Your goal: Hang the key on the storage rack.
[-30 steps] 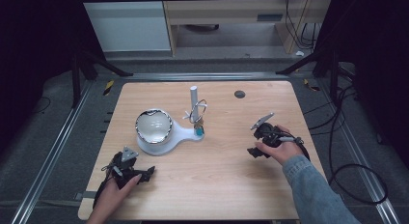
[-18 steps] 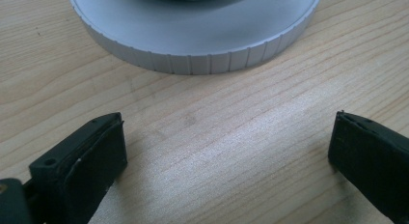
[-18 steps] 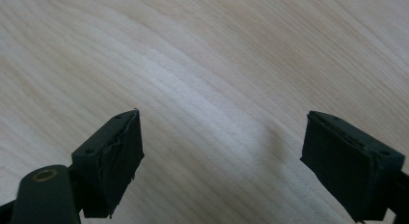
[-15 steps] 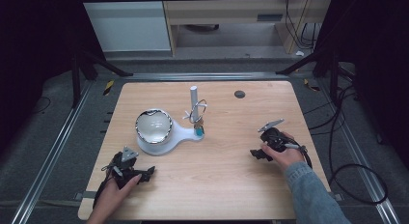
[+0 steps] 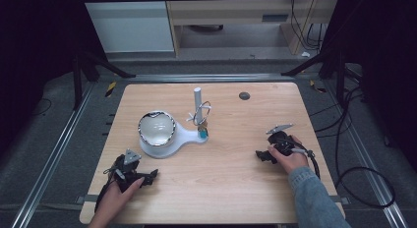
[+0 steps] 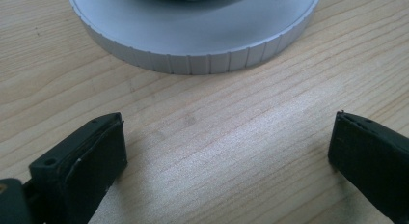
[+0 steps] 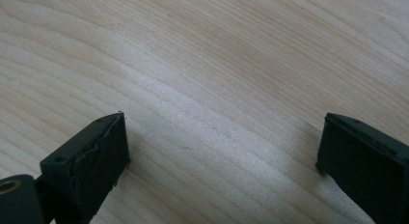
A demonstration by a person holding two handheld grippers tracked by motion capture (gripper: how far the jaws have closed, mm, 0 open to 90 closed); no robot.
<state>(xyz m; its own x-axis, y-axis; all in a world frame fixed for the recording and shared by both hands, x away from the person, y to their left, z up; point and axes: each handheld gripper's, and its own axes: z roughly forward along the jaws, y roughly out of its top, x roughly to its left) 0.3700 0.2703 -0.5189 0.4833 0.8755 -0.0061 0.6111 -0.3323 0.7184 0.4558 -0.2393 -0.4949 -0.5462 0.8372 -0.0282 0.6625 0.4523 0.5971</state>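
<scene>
A white stand (image 5: pixel 189 136) sits mid-table, carrying a round shiny metal dish (image 5: pixel 156 128) and a white post (image 5: pixel 197 98) with wire rings and a small teal piece at its foot. My left gripper (image 5: pixel 136 169) rests near the front left, open, aimed at the stand's ribbed round base (image 6: pixel 193 45) with only bare wood between its jaws (image 6: pixel 226 156). My right gripper (image 5: pixel 271 145) lies low over the wood at the right. It is open, its jaws have just been opening, and nothing is between them (image 7: pixel 222 156).
A small dark round disc (image 5: pixel 244 96) lies near the table's far edge. Black cables (image 5: pixel 344 139) trail off the right side. Metal rails run along both sides of the wooden table (image 5: pixel 236 188).
The right hand has sunk toward the tabletop and drifted a little to the right and nearer. The left hand and the stand have stayed put.
</scene>
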